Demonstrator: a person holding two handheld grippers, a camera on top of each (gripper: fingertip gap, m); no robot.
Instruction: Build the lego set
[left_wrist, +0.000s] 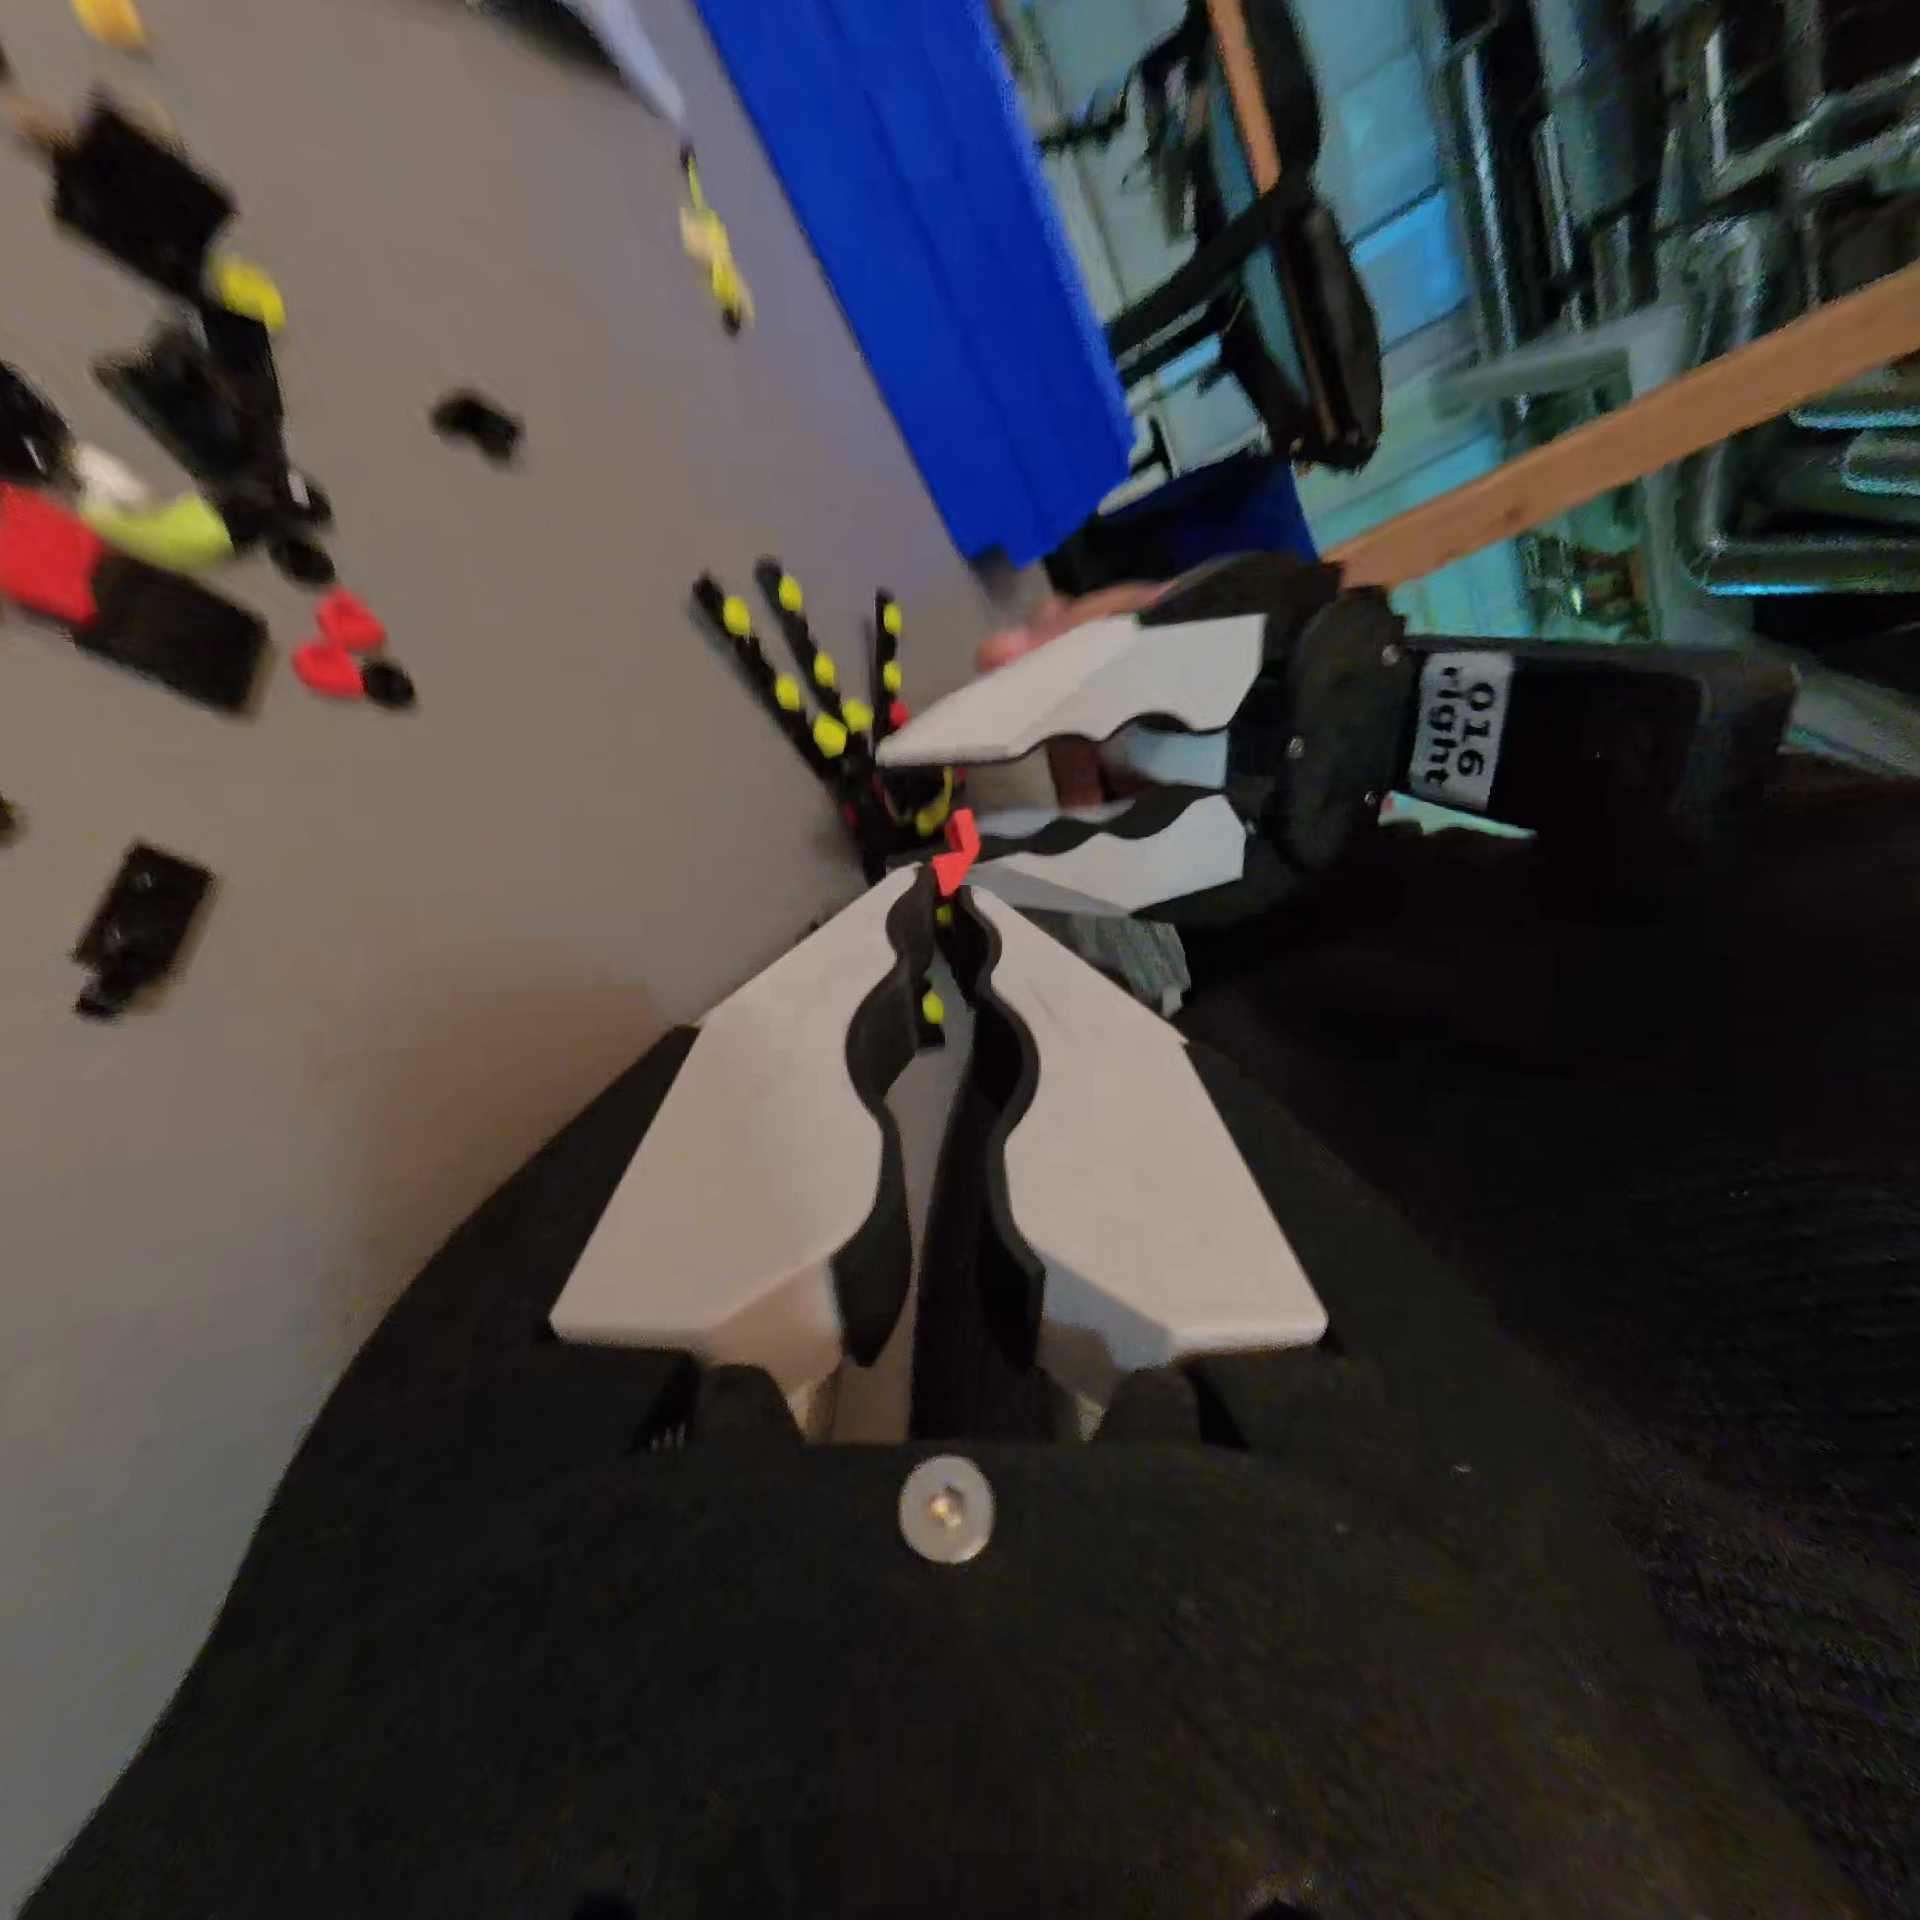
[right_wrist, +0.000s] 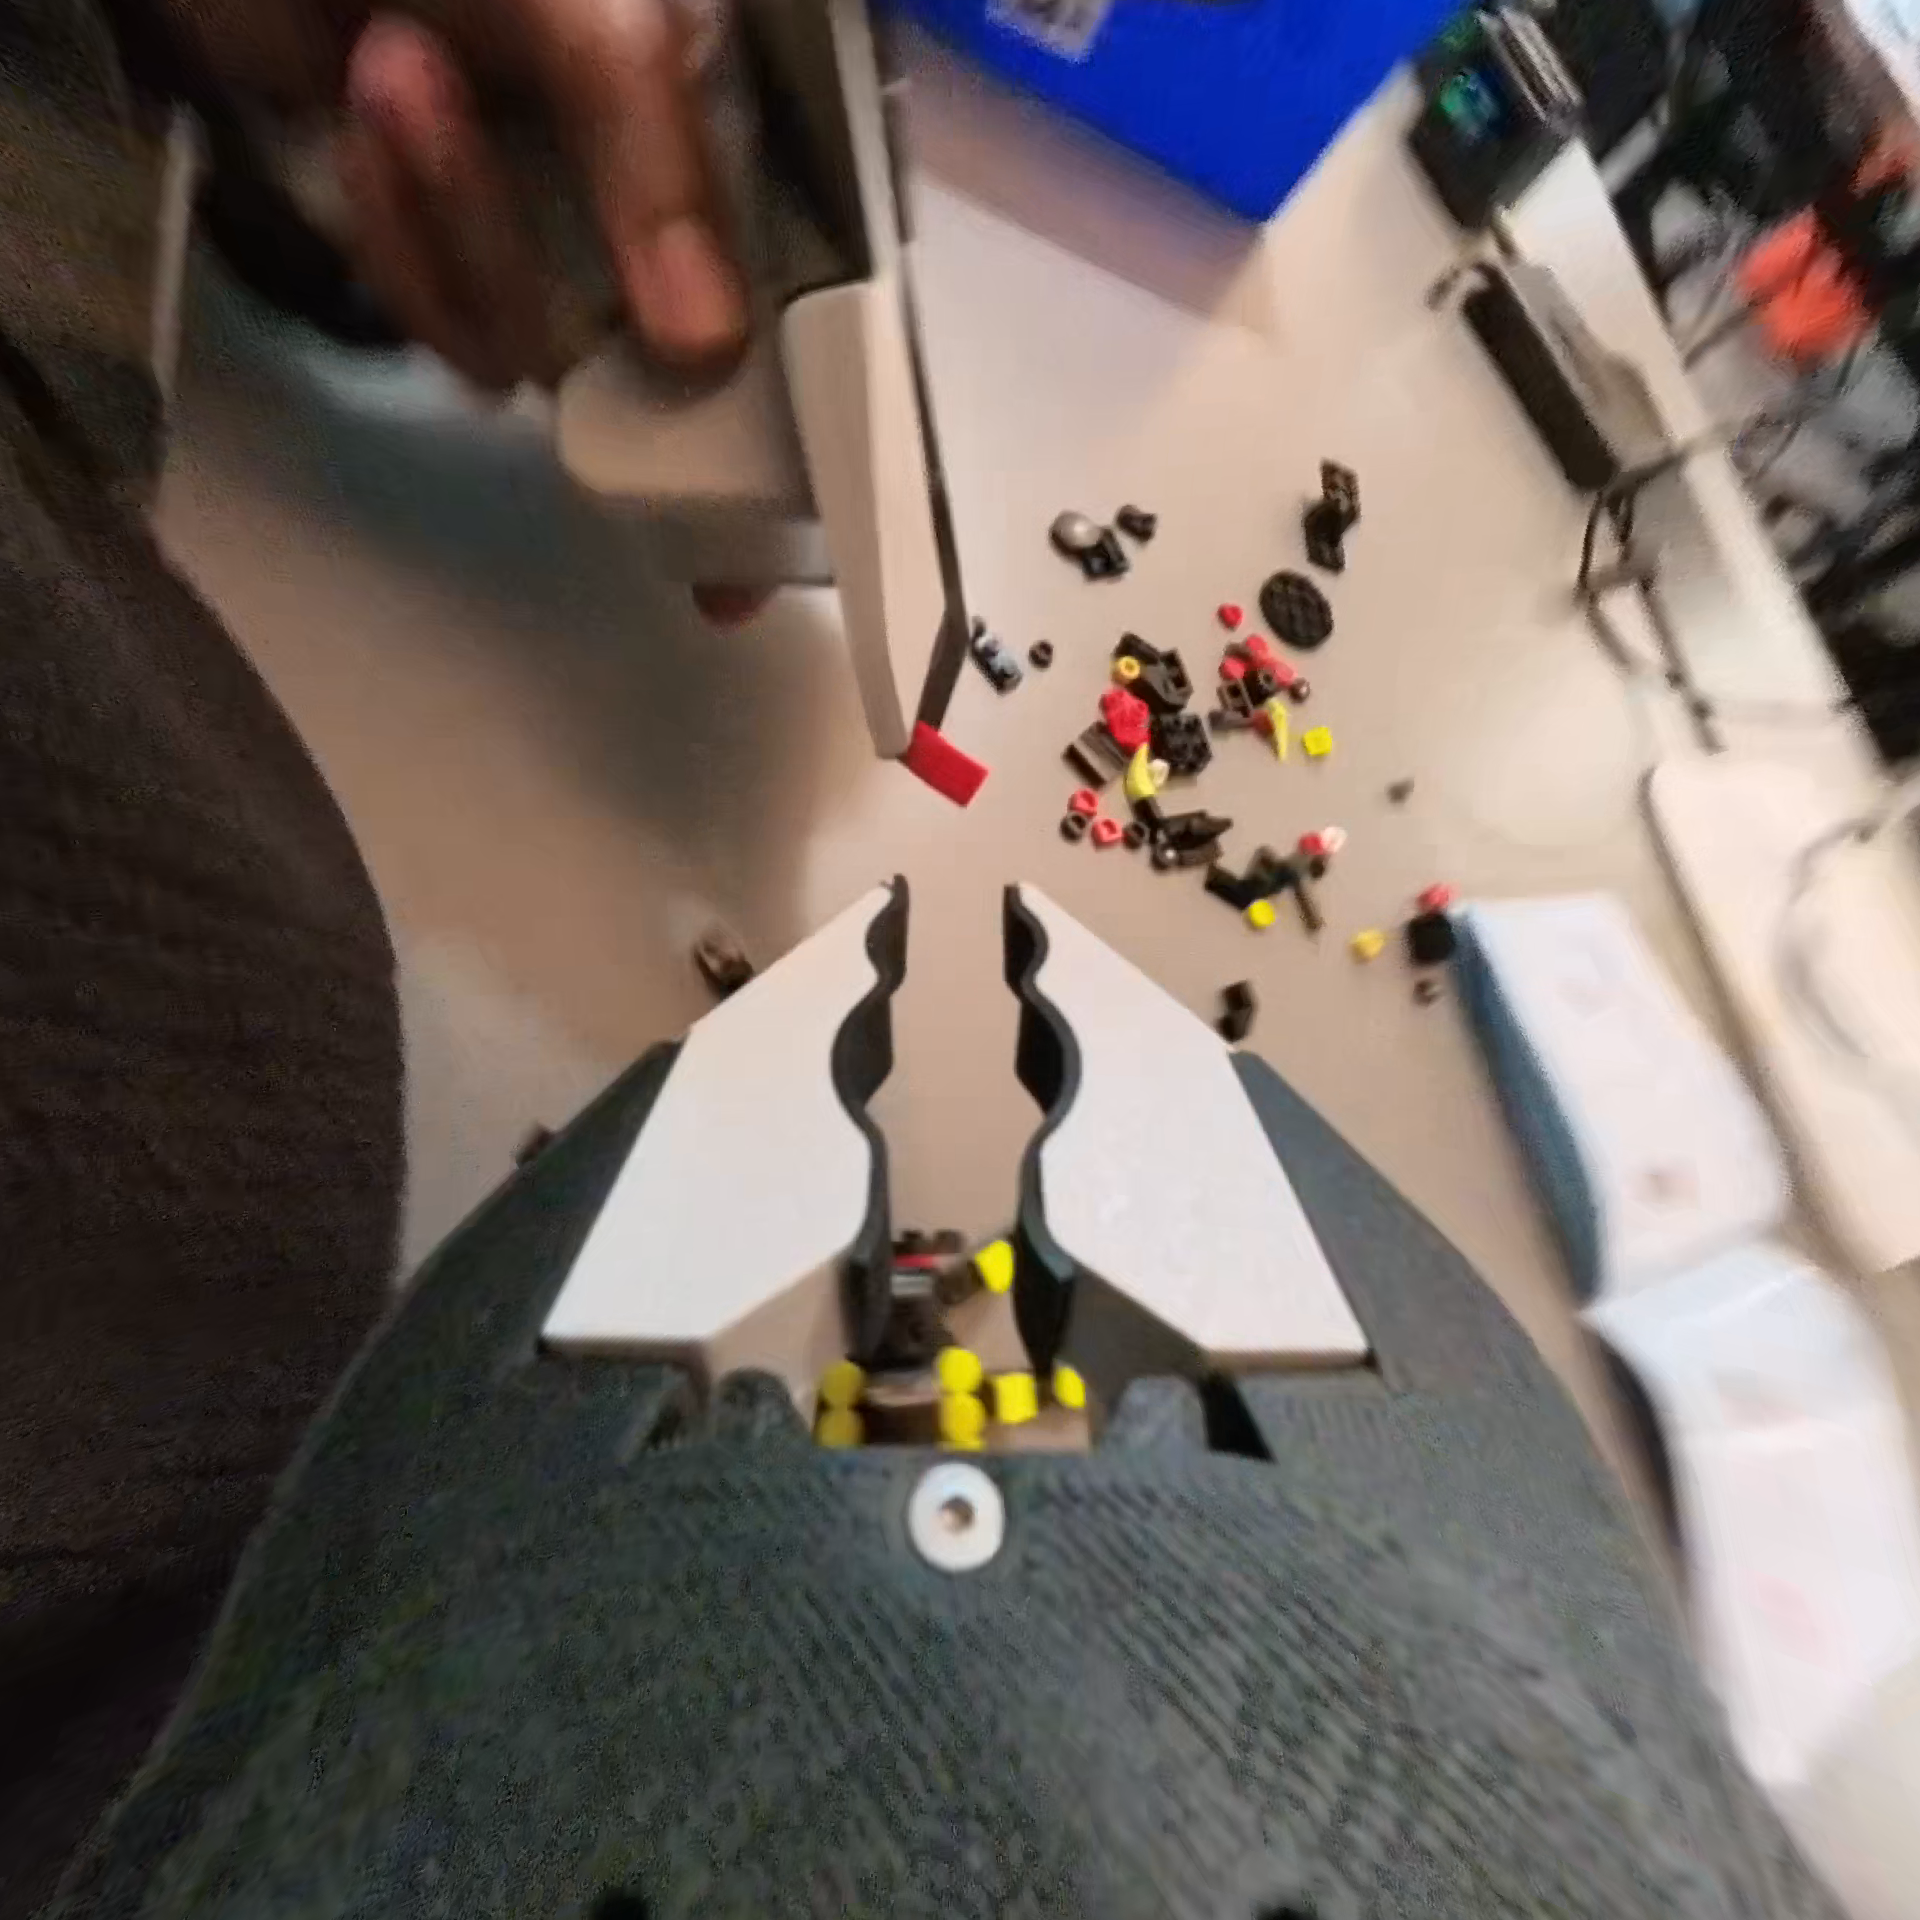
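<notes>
My left gripper (left_wrist: 940, 878) is shut on a small red Lego tile (left_wrist: 954, 847), pinched at the fingertips. In the right wrist view it comes down from the top (right_wrist: 914, 743) with the red tile (right_wrist: 948, 766) just ahead of my right gripper (right_wrist: 956, 894), which is open and empty. A black build with yellow studs (right_wrist: 925, 1309) shows through the gap near the base of the right fingers. In the left wrist view this build (left_wrist: 805, 675), with long black legs, lies beyond the right gripper (left_wrist: 930, 800).
Loose black, red and yellow pieces (right_wrist: 1174, 727) are scattered on the grey table (right_wrist: 1091, 364), also in the left wrist view (left_wrist: 177, 499). A blue bin (right_wrist: 1195, 83) stands at the back. Instruction booklets (right_wrist: 1621, 1060) lie at right. A person's hand (right_wrist: 582, 187) holds the left gripper.
</notes>
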